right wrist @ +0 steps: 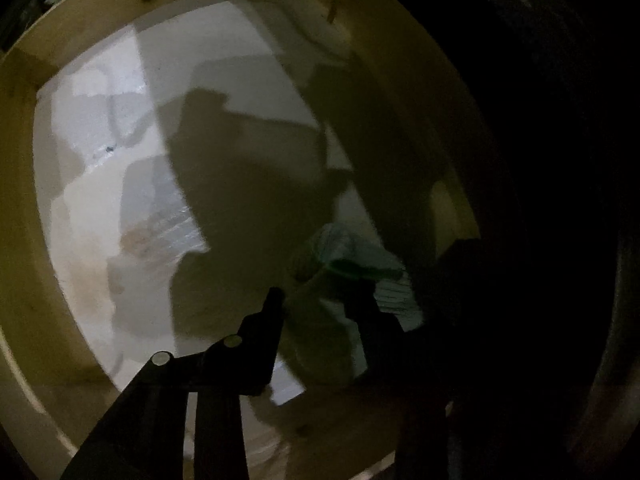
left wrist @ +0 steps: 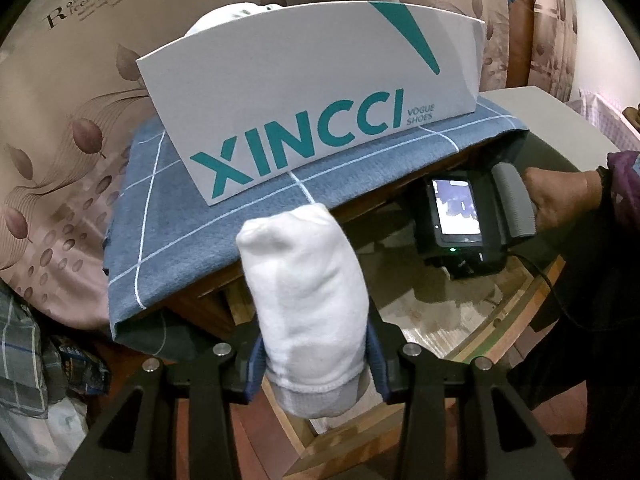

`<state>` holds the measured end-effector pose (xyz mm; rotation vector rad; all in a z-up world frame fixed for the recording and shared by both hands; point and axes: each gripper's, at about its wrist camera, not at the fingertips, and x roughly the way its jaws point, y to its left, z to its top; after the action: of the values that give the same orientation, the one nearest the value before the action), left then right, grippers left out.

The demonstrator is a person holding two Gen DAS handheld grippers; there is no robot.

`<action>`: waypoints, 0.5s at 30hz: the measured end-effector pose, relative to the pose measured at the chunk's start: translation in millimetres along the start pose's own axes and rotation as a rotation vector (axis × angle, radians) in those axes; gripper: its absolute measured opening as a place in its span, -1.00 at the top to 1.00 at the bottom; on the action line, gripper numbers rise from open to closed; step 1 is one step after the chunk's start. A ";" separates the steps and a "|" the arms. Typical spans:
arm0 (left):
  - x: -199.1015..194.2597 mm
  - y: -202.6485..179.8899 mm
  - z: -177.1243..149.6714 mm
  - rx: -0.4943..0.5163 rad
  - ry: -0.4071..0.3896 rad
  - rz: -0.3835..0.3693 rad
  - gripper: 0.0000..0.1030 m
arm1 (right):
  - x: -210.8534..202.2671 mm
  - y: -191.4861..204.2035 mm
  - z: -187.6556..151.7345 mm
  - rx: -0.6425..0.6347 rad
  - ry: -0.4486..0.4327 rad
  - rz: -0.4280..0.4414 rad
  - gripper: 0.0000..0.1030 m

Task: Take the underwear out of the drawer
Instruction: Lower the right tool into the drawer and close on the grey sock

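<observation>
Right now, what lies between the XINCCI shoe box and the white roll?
In the left wrist view, only the blue checked cloth: the shoe box stands on it, and the white roll sits in the left gripper.

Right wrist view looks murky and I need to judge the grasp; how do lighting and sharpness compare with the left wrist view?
Right wrist view: dim, soft with blur, right side nearly black; a broad shadow covers the drawer floor, and the right gripper shows only as a silhouette around a pale bundle. Left wrist view: bright and sharp; fisheye bows the shoe box; the white roll in the left gripper is clear.
</observation>
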<state>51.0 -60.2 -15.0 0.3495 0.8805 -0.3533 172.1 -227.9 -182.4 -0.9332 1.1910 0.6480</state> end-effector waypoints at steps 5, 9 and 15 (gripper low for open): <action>-3.0 1.7 0.4 -0.008 -0.011 -0.003 0.14 | -25.1 29.9 7.0 -0.085 -0.008 0.053 0.45; -4.6 2.8 0.4 -0.014 -0.014 -0.011 0.14 | -54.0 35.7 11.5 -0.069 -0.061 0.089 0.46; -6.9 6.6 -1.5 -0.026 -0.014 -0.022 0.14 | -98.9 20.9 9.3 0.120 -0.166 0.216 0.46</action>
<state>48.8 -52.7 -9.4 0.3137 0.8748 -0.3639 132.4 -204.9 -91.8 -0.6418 1.1766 0.8016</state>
